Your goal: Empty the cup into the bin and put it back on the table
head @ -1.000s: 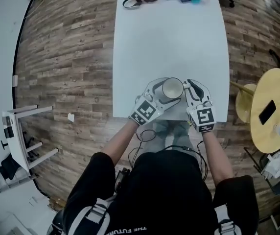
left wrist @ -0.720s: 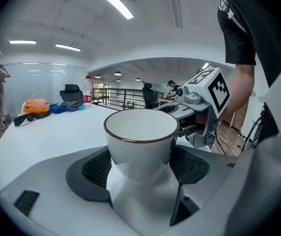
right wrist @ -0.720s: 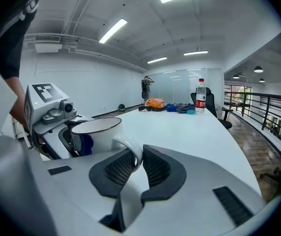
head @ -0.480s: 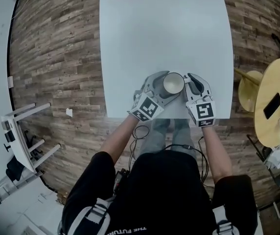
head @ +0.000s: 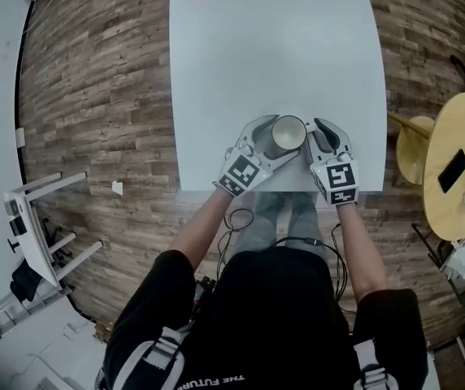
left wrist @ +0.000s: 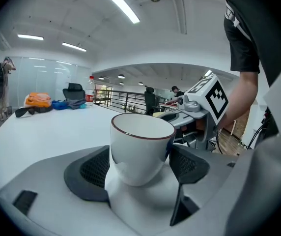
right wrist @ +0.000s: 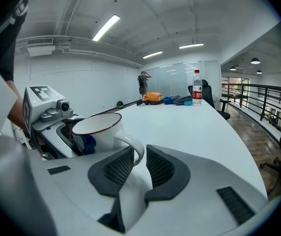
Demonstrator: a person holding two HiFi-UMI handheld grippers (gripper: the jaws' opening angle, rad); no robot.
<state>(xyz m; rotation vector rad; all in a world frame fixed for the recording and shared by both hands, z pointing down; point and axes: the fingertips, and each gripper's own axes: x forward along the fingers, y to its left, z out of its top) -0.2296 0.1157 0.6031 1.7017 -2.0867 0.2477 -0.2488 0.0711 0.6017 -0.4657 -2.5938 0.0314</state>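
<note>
Entry: the white ceramic cup with a dark red rim (head: pixel 288 133) stands upright on the long white bench (head: pixel 273 47), close to its near edge and right in front of the person. Left tongs (left wrist: pixel 139 168): the dark ribbed pads sit against the cup's wall on both sides, so I read them as gripping the cup body. Right tongs (right wrist: pixel 136 163): the jaws are opening, and the cup's looped handle (right wrist: pixel 135 149) stands between them with a gap showing at the outer pad, so they have no real hold on it. From the head view the inside of the cup looks pale and bare, with no contents visible, though the view is small. No bin appears in any view. The far end of the bench carries an orange bundle (right wrist: pixel 153 97) and a clear plastic water bottle (right wrist: pixel 197 87), well apart from the cup. A round wooden side table (head: pixel 460 136) stands off to the person's right on the plank floor (head: pixel 94 96). Judgement on progress: with the cup apparently empty, standing on the bench, and one pair of tongs letting go, the emptying looks done and the cup is set back. What is left is for both tongs to release fully and draw clear without tipping it. The same picture could fit a first pick-up, though I think that less likely.
</note>
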